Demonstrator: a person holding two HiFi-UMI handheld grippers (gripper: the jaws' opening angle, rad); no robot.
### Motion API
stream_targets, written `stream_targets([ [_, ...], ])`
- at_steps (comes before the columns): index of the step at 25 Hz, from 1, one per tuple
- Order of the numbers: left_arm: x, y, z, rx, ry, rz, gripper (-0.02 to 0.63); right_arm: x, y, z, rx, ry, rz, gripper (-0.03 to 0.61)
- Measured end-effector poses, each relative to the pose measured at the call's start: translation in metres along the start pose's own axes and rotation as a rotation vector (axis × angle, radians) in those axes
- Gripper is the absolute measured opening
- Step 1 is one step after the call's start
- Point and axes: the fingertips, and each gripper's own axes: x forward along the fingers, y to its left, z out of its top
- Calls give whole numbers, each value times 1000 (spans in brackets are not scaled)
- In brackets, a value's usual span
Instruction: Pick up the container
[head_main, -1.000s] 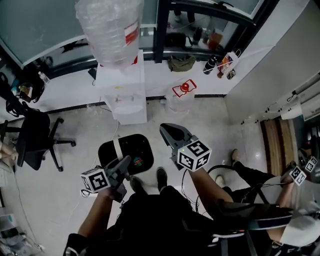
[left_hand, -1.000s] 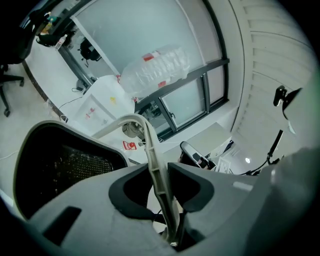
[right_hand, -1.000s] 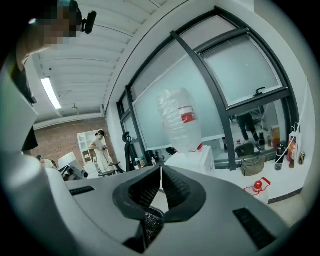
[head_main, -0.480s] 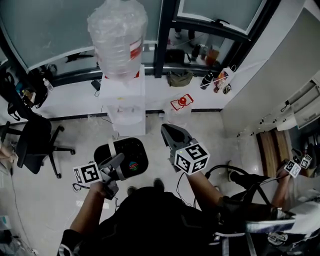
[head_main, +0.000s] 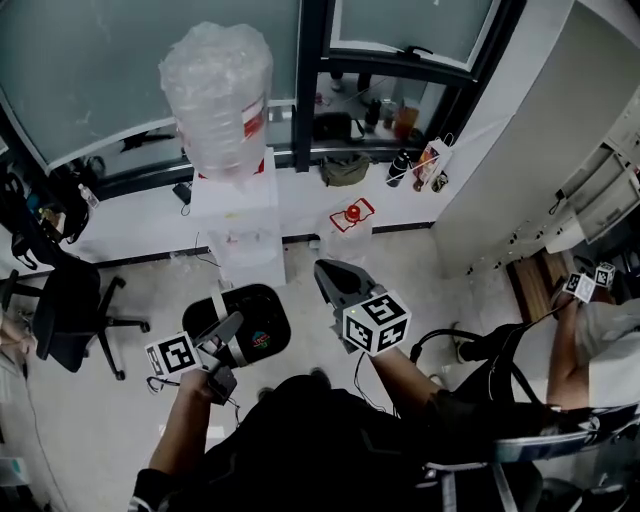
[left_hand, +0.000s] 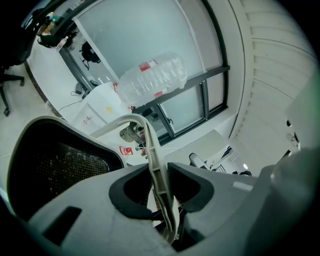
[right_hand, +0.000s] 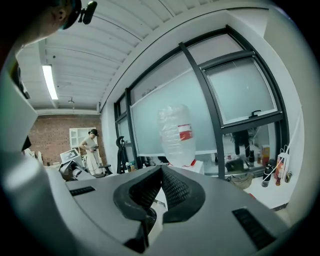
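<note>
The container (head_main: 252, 322) is a round black bucket with a white handle (head_main: 218, 308); it hangs over the floor in front of the person. My left gripper (head_main: 226, 334) is shut on that handle. In the left gripper view the white handle strip (left_hand: 151, 145) runs up between the two pads, gripper (left_hand: 159, 172), and the bucket's dark inside (left_hand: 55, 167) fills the left. My right gripper (head_main: 330, 276) is held out beside the bucket to its right, shut, with nothing in it; in its own view the ridged pads meet, gripper (right_hand: 161, 175).
A white water dispenser (head_main: 235, 225) with a big clear bottle (head_main: 215, 100) stands at the window wall just beyond the bucket. A black office chair (head_main: 65, 300) is at the left. Another person's hand with a marker cube (head_main: 588, 282) shows at the right, and cables trail on the floor.
The head view has drifted, and the dispenser and bucket sit a little lower and further left. My left gripper keeps its hold on the handle. The person's shoes have slipped out of sight.
</note>
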Motion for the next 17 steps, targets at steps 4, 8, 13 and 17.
stream_targets([
  [4,2,-5,-1,-10,-13,-15,97,-2,-9,2,6,-14,-32,8],
  [8,4,-17,-3,-19,-21,-46,97,-6,-10,6,5,-30,-30,8],
  [13,8,-23,-9,-26,-4,-48,97,-9,-6,8,-10,-37,-12,8],
  [17,8,-28,-14,-48,-9,-71,98,-11,-4,8,-28,-31,-7,8],
])
